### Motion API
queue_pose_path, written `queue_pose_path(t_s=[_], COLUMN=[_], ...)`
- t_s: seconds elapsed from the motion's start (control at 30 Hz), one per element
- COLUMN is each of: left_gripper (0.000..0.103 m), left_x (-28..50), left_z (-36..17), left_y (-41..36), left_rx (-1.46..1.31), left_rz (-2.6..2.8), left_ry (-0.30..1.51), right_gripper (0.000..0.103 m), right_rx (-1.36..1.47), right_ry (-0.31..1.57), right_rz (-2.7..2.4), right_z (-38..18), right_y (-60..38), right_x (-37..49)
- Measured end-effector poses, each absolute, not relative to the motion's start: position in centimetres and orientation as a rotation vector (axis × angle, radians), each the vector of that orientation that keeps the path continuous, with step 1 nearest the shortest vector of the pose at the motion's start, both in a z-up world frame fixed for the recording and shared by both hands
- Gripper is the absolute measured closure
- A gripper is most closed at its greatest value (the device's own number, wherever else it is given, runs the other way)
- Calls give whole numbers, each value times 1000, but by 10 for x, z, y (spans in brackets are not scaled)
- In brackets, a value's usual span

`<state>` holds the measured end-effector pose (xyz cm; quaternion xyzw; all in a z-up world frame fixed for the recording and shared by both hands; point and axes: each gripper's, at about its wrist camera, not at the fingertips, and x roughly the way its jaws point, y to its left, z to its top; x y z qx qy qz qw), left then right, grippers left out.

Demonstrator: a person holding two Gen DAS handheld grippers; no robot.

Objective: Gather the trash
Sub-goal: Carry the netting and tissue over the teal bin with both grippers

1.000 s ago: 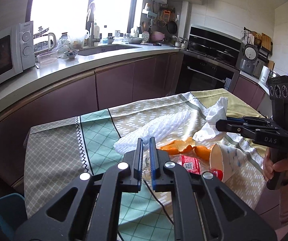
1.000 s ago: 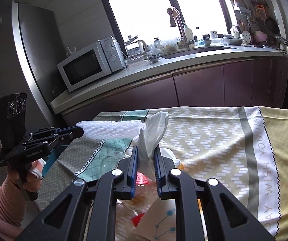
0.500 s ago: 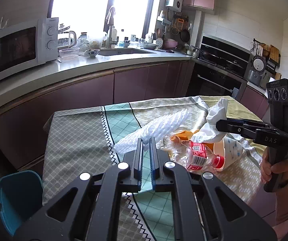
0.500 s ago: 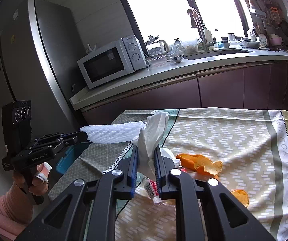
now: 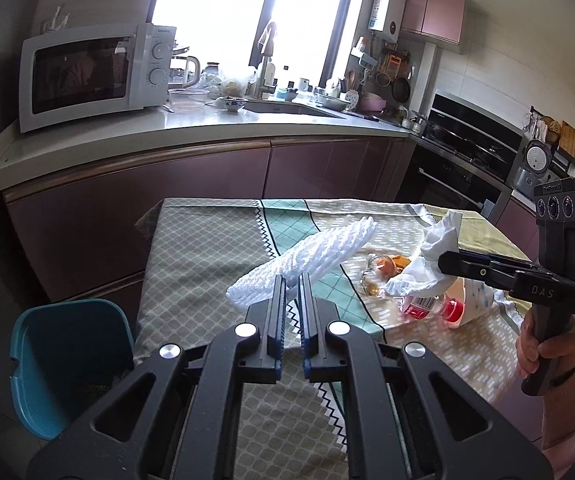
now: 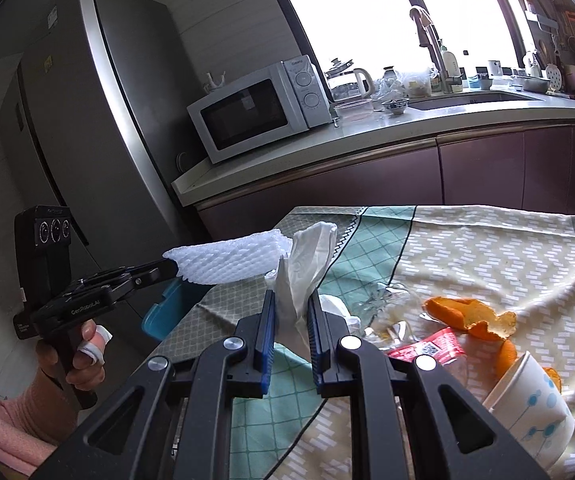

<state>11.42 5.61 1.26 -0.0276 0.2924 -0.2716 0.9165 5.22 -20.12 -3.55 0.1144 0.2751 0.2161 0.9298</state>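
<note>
Kitchen desk (image 5: 207, 248) under a patterned cloth; left gripper (image 5: 292, 280) clenched on white foam netting (image 5: 307, 256); right gripper (image 6: 292, 300) grasping a crumpled tissue (image 6: 307, 264).

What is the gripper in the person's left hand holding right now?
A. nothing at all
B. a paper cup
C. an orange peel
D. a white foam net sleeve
D: the left gripper is shut on one end of the white foam net sleeve, which sticks out above the table, while the orange peel and paper cup lie on the cloth.
</note>
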Motion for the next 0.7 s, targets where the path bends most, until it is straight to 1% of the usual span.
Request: queue_pose_path(t_s=[0.3, 0.7], left_gripper=[96, 96], left_x=[100, 93], left_z=[8, -7], left_y=[104, 197], left_rx=[-87, -148], left_rz=[-457, -263], left_ry=[603, 611], right_gripper=[89, 89], right_rx=[201, 136], right_ry=[600, 667], right_rz=[548, 726], right_z=[-38, -42], right_y=[-154, -67], right_x=[65, 103])
